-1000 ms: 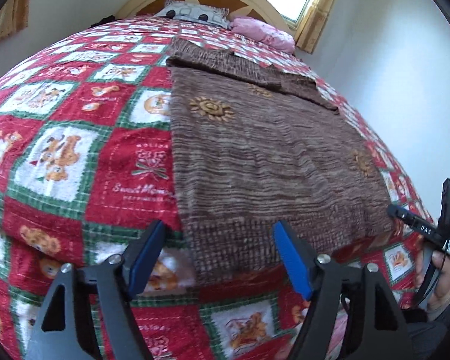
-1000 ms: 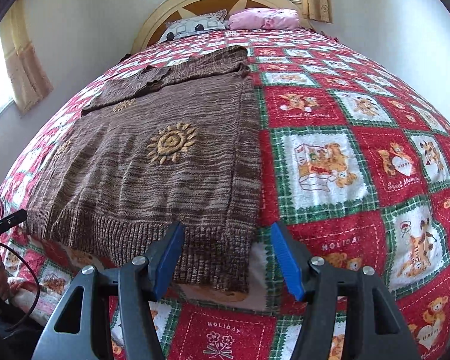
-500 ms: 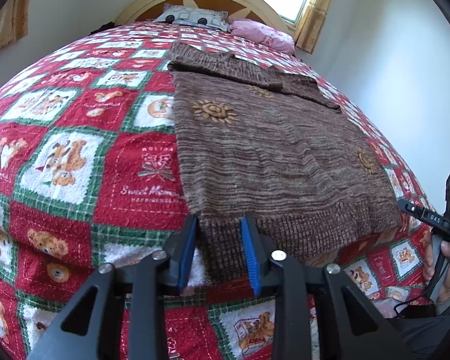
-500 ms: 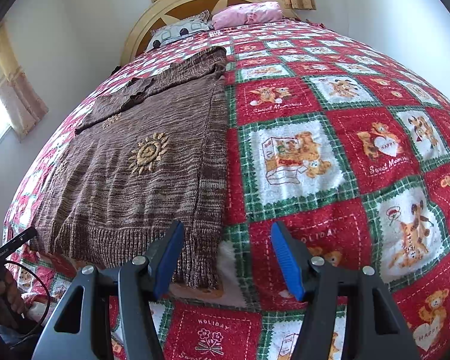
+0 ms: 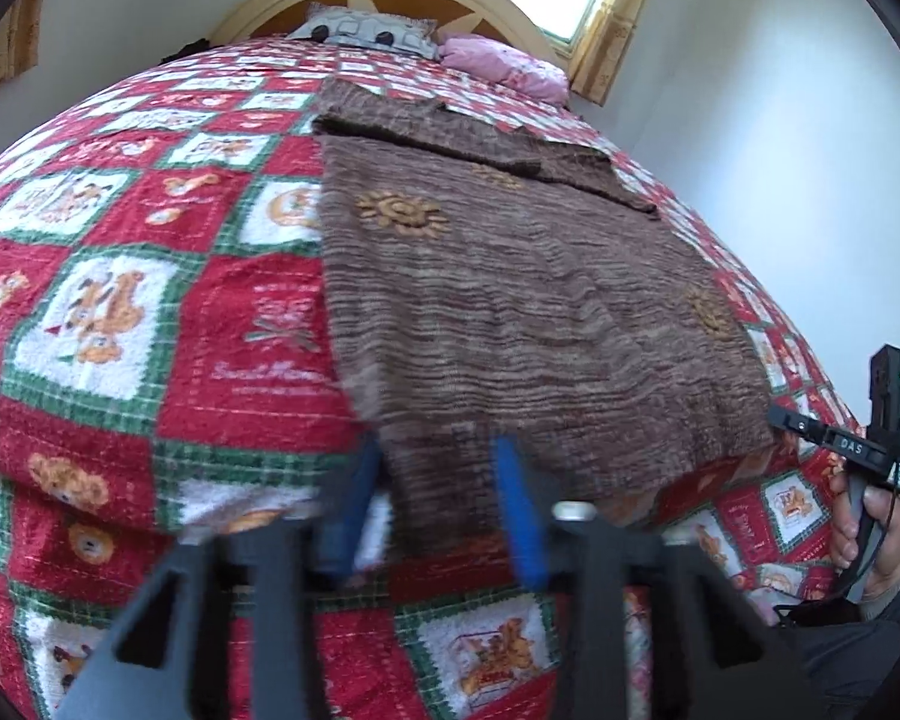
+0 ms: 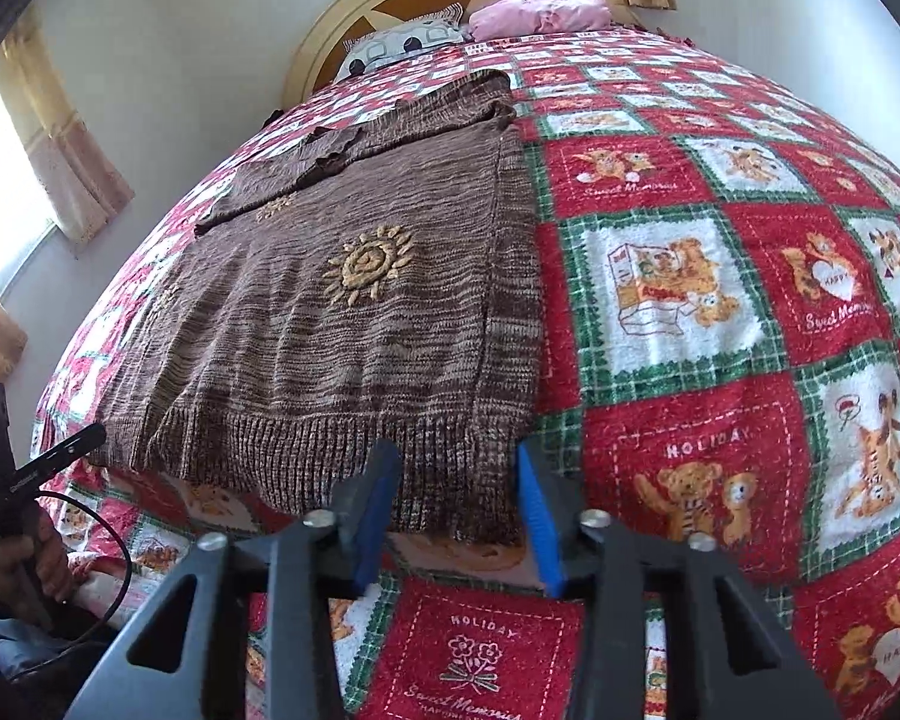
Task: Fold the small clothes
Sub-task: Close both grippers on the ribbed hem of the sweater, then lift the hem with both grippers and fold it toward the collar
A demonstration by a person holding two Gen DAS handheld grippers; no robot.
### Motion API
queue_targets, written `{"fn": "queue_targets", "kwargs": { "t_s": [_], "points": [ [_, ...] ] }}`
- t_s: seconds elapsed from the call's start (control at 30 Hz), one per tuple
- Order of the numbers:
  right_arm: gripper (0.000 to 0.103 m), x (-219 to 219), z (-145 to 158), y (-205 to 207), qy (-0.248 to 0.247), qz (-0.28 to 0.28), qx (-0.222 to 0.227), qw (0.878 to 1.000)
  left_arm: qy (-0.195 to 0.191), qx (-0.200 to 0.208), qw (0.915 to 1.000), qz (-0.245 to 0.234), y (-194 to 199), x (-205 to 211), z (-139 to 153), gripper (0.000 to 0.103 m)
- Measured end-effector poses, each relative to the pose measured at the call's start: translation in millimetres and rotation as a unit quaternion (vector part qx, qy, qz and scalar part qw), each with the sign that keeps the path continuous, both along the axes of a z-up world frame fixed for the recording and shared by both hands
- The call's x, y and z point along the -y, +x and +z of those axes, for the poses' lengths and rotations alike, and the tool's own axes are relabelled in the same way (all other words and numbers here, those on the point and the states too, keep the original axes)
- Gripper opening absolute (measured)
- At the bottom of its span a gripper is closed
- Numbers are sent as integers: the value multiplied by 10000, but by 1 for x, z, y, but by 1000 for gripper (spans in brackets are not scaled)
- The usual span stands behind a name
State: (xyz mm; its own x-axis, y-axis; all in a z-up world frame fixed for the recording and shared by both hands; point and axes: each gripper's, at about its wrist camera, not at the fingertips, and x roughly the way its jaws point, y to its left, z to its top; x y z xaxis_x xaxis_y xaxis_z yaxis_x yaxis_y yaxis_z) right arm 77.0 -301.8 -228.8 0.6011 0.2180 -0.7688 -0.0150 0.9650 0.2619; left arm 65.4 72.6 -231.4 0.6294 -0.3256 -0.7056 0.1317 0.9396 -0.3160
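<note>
A brown knitted sweater (image 5: pixel 510 300) with yellow sun motifs lies flat on the bed, sleeves folded across its top, ribbed hem hanging over the near edge. My left gripper (image 5: pixel 438 492) has its blue pads on either side of the hem's left corner, with the knit bunched between them. In the right wrist view the sweater (image 6: pixel 342 300) fills the left half. My right gripper (image 6: pixel 456 510) has its blue pads on either side of the hem's right corner, with a gap still showing between them.
The bed is covered by a red, green and white teddy-bear quilt (image 6: pixel 720 330). A patterned pillow (image 6: pixel 402 45) and a pink pillow (image 6: pixel 540 9) lie by the wooden headboard. Walls and curtained windows surround the bed.
The left gripper narrowed around the hem's left corner and the view tilted. The right gripper moved left to the hem's right corner and its pads came closer together.
</note>
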Motion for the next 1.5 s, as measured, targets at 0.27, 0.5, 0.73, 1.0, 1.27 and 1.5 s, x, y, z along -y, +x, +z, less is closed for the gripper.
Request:
{"fn": "queue_targets", "kwargs": {
  "t_s": [0.27, 0.5, 0.73, 1.0, 1.27, 1.5],
  "points": [
    [6, 9, -4, -4, 572, 100, -47, 9983, -653, -243, 9976, -22, 3, -16, -1, 9],
    [5, 25, 15, -8, 1202, 75, 427, 9918, -1232, 67, 9923, -60, 1, -30, 15, 8],
    [5, 36, 25, -10, 1789, 54, 653, 9817, -1586, 56, 9872, -122, 4, -35, 19, 8],
    [5, 35, 55, -7, 2013, 115, 1034, 9740, -1758, 469, 9828, -333, 15, -38, 49, 7],
    [5, 41, 82, 32, 2182, 57, 1263, 9677, -2099, 674, 9752, -204, 56, -50, 71, 7],
    [5, 42, 100, 87, 2227, 28, 1376, 9651, -2061, 799, 9752, -94, 100, -59, 86, 7]
  ]
}}
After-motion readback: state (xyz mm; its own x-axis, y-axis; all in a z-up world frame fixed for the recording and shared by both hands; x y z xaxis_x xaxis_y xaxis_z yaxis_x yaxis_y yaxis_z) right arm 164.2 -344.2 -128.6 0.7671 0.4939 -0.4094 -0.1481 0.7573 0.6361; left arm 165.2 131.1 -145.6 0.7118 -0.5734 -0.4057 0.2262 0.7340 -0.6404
